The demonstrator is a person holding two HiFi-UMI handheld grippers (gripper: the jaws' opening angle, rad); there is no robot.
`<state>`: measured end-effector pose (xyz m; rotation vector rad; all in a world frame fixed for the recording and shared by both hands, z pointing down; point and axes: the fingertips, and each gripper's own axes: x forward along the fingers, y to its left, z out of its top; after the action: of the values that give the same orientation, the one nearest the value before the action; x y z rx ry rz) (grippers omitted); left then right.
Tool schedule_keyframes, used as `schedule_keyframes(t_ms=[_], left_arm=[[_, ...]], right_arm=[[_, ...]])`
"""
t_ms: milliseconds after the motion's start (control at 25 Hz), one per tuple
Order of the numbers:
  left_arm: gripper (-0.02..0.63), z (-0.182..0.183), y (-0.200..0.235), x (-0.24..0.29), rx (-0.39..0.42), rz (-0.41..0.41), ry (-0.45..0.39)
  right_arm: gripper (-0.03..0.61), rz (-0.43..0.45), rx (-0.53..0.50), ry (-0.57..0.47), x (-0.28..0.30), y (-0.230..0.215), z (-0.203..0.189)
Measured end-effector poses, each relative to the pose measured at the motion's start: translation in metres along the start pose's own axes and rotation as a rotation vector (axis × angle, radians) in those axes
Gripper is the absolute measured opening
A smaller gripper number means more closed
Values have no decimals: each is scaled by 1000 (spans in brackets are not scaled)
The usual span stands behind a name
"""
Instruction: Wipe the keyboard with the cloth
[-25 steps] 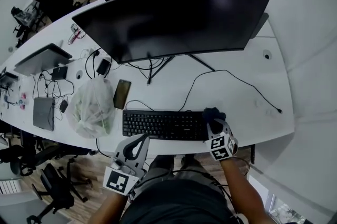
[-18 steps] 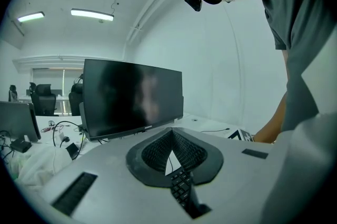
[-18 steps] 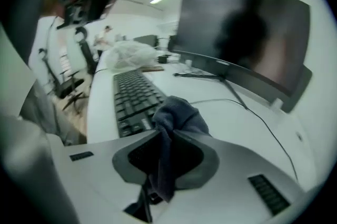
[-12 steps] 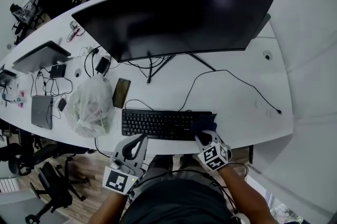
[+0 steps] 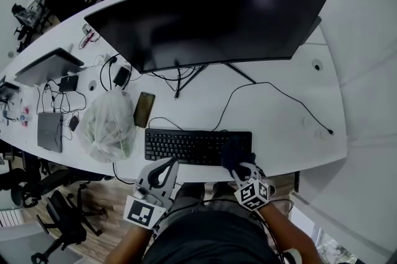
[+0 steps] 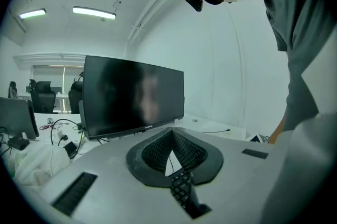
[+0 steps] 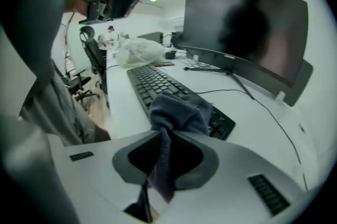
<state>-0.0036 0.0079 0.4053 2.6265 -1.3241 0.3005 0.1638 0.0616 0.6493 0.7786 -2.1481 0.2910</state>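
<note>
Desk (image 5: 291,101), white and long, carries a curved monitor (image 5: 211,21), with what looks like a plastic bag (image 5: 110,123) to the left. My right gripper (image 7: 164,136) pinches the cloth (image 5: 236,154) on the right end of the keyboard (image 5: 186,146). My left gripper (image 6: 171,131), jaws together and empty, hovers off the near edge.

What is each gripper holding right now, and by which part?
The right gripper pinches the cloth by a bunched fold; the rest bulges out over the keyboard. The left gripper is shut on nothing.

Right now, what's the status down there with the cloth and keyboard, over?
Right gripper shut on cloth, cloth at right end of keyboard. Left gripper shut, empty, by desk front edge. Nothing else on keyboard.
</note>
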Motion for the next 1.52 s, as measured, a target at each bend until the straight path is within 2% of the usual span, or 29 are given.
schedule_keyframes(t_ms=[120, 160, 200, 240, 360, 400, 440, 520, 600, 640, 760, 800, 840, 960, 1000, 1040, 1080, 1200, 1240, 1280, 1320, 1400, 1440, 1480, 1520], left_arm=[[5, 2, 3, 1, 0, 0, -8], [5, 3, 5, 1, -1, 3, -10], [5, 2, 6, -1, -2, 7, -12], [5, 2, 7, -2, -3, 9, -13], [5, 0, 7, -6, -5, 6, -11], [5, -1, 7, -7, -6, 4, -8], [5, -2, 8, -7, -7, 3, -5], [5, -4, 12, -9, -9, 8, -1], [5, -6, 19, -12, -17, 21, -6], [5, -7, 22, -14, -20, 27, -8], [5, -9, 26, -16, -23, 30, -6], [5, -9, 27, -16, -24, 27, -4], [5, -8, 28, -15, -24, 23, -3], [5, -10, 35, -13, -31, 24, -6], [5, -12, 38, -12, -33, 25, -4], [5, -12, 40, -12, -34, 23, -4], [5, -12, 41, -11, -34, 20, -6], [5, -11, 41, -8, -35, 2, -4], [5, -11, 41, -7, -37, -5, 0], [5, -11, 41, -6, -36, -9, 2], [5, -11, 43, -4, -36, -11, 2], [5, -9, 48, -3, -38, -6, -3], [5, -8, 50, -3, -38, -3, -5], [5, -8, 52, -3, -39, -1, -6], [5, -8, 54, -3, -39, -1, -7]], right_arm=[[63, -199, 202, -9, -1, -67, -2], [63, -242, 235, -4, 0, -83, 1], [63, -244, 224, 0, 3, -84, 7], [63, -203, 171, 0, 8, -72, 16], [63, 29, -74, -28, 30, 1, 45], [63, 61, -108, -37, 36, 10, 51], [63, 46, -95, -40, 42, 2, 56], [63, -69, 14, -23, 51, -45, 62], [63, -155, 60, 18, 56, -76, 67], [63, -146, 39, 28, 57, -71, 70], [63, 29, -146, 3, 63, -3, 79], [63, 62, -189, -4, 64, 10, 79], [63, 57, -182, -8, 65, 8, 78], [63, -103, 5, 12, 64, -57, 75], [63, -153, 38, 27, 63, -74, 73], [63, -168, 44, 35, 61, -78, 72], [63, -140, 20, 32, 61, -67, 72], [63, 54, -165, -5, 59, 9, 76], [63, 80, -180, -11, 59, 19, 74], [63, 60, -143, -10, 58, 15, 69], [63, 3, -67, -2, 55, -3, 64], [63, -150, 78, 33, 44, -45, 52], [63, -202, 106, 52, 38, -55, 47], [63, -214, 100, 62, 34, -51, 43], [63, -182, 64, 58, 34, -34, 43]])
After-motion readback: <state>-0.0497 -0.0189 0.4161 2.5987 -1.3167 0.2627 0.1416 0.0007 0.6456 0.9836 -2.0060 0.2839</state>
